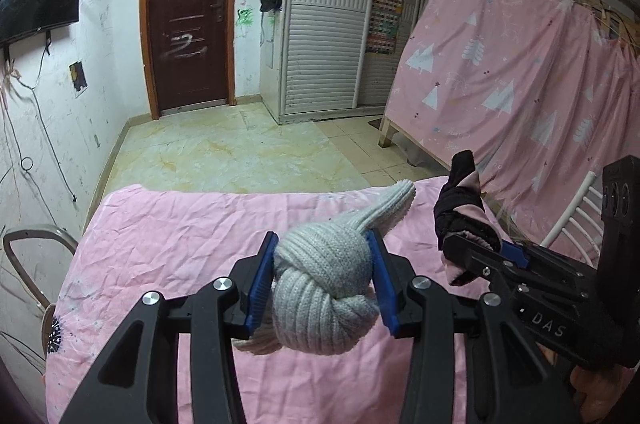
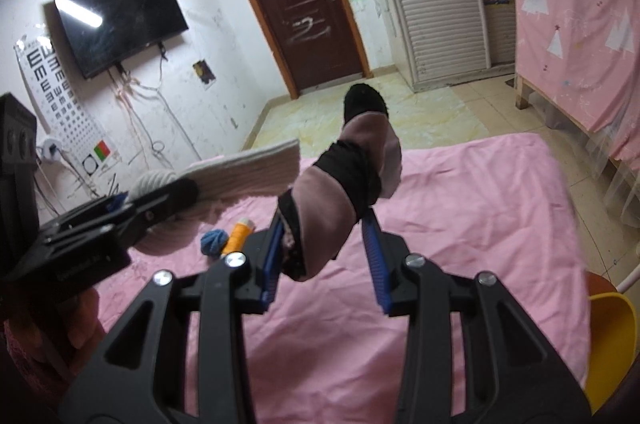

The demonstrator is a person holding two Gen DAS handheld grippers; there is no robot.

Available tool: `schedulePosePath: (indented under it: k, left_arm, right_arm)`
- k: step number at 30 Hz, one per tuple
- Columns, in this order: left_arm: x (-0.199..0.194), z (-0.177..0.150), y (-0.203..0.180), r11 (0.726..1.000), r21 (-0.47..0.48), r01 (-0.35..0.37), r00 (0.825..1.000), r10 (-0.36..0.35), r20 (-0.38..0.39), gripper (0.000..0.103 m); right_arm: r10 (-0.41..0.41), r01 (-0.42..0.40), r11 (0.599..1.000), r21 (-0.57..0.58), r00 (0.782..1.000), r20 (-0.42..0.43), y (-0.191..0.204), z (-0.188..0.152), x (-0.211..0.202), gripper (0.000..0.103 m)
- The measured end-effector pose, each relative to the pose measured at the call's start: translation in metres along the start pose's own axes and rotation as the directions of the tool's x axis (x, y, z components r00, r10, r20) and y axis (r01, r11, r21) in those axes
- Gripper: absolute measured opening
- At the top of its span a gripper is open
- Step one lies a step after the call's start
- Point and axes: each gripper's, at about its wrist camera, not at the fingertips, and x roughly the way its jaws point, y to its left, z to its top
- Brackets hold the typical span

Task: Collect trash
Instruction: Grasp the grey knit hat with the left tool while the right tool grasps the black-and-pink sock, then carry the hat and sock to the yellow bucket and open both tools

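Note:
In the left wrist view my left gripper (image 1: 324,264) is shut on a grey knitted sock (image 1: 324,288) tied in a knot, with its tail sticking up past the fingertips. It hangs above the pink bed sheet (image 1: 168,248). To its right my right gripper (image 1: 476,244) holds a knotted pink and black sock (image 1: 460,208). The right wrist view shows the right gripper (image 2: 324,244) shut on that pink and black sock (image 2: 344,192), lifted above the sheet (image 2: 460,224). The left gripper (image 2: 160,196) with the grey sock (image 2: 248,172) is at the left.
A blue yarn ball (image 2: 214,242) and an orange thread spool (image 2: 240,230) lie on the bed. A yellow bin (image 2: 612,336) stands at the bed's right edge. A chair (image 1: 24,244) is by the left wall. A pink-curtained bunk (image 1: 520,64) is to the right, with tiled floor (image 1: 224,152) beyond the bed.

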Motion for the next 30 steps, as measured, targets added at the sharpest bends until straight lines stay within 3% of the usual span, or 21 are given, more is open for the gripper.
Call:
schedulePosePath:
  k: [14, 30]
  left_arm:
    - [0.006, -0.004, -0.102, 0.988, 0.131, 0.081, 0.997, -0.079, -0.024, 0.036]
    - [0.017, -0.025, -0.218, 0.940, 0.287, 0.183, 0.983, -0.165, -0.085, 0.036]
  right_arm:
    - [-0.086, 0.073, 0.989, 0.125, 0.991, 0.100, -0.082, -0.016, -0.072, 0.036]
    - [-0.201, 0.164, 0.950, 0.265, 0.972, 0.120, -0.177, -0.059, -0.131, 0.036]
